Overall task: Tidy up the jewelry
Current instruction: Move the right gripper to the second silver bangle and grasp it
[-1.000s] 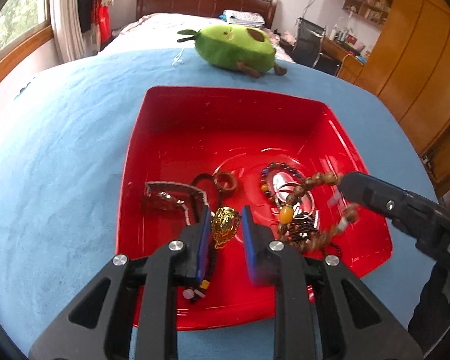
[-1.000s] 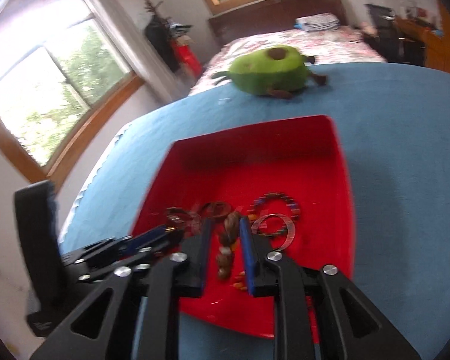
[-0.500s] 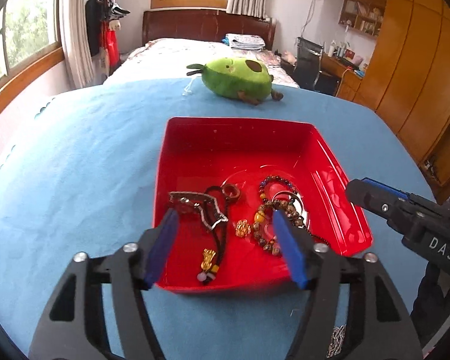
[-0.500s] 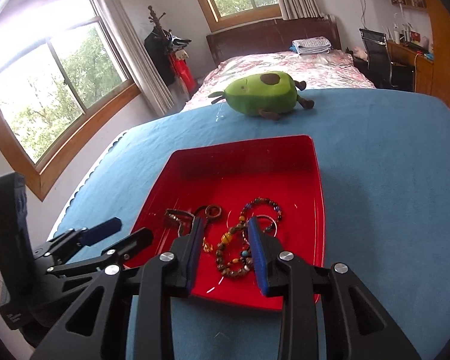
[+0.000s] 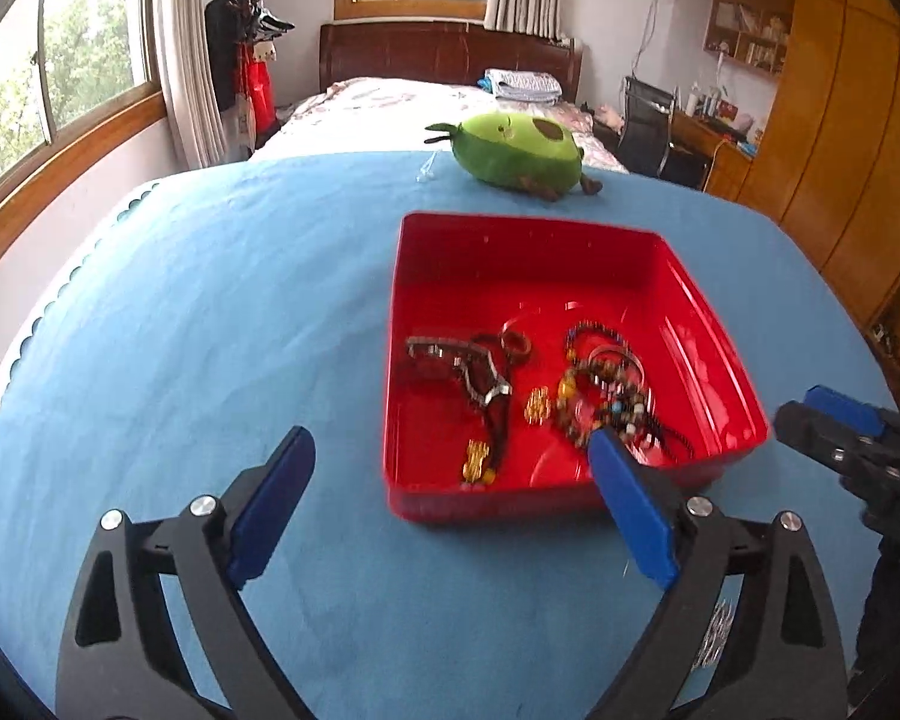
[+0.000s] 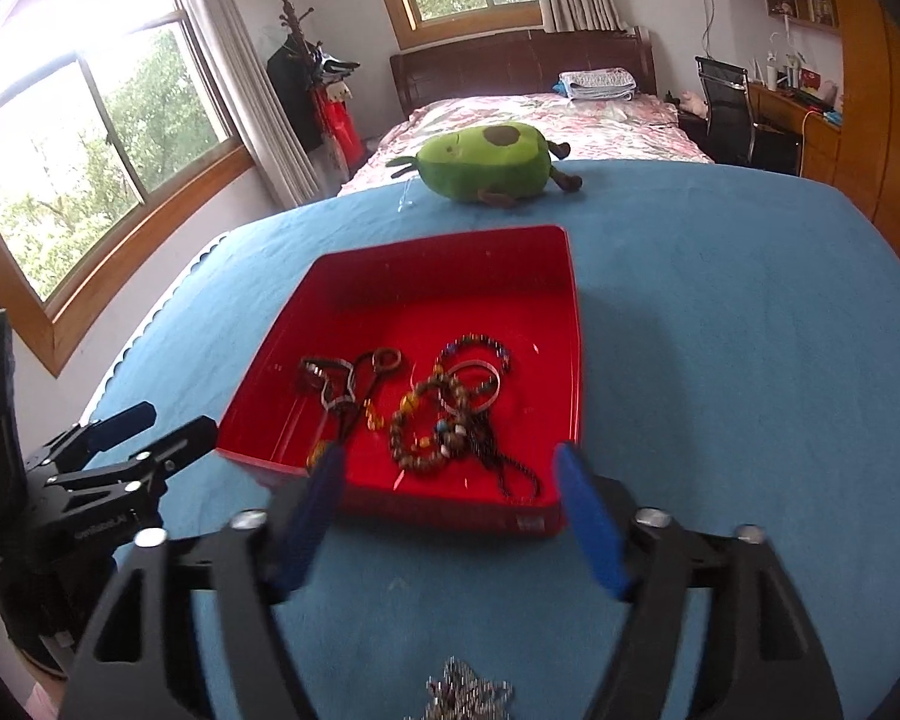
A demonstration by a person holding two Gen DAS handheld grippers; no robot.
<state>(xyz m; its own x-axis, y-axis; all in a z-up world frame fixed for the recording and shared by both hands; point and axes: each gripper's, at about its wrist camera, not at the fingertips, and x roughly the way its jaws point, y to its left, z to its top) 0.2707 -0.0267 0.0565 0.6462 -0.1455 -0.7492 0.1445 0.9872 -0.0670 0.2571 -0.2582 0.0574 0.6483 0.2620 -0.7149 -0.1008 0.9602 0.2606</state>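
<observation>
Both grippers, left (image 5: 450,507) and right (image 6: 450,516), have let go and pulled back wide open and empty, so the beaded bracelets (image 6: 444,414) and pendant cords (image 5: 480,384) now sit in the red tray's (image 5: 546,504) near half, looks basically sorted.

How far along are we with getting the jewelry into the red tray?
Mostly done: the beaded bracelets, the dark cord necklace and the small gold charm lie inside the red tray. Nothing is in hand: left gripper and right gripper are both open. Left: a silvery chain on the blue cloth.
</observation>
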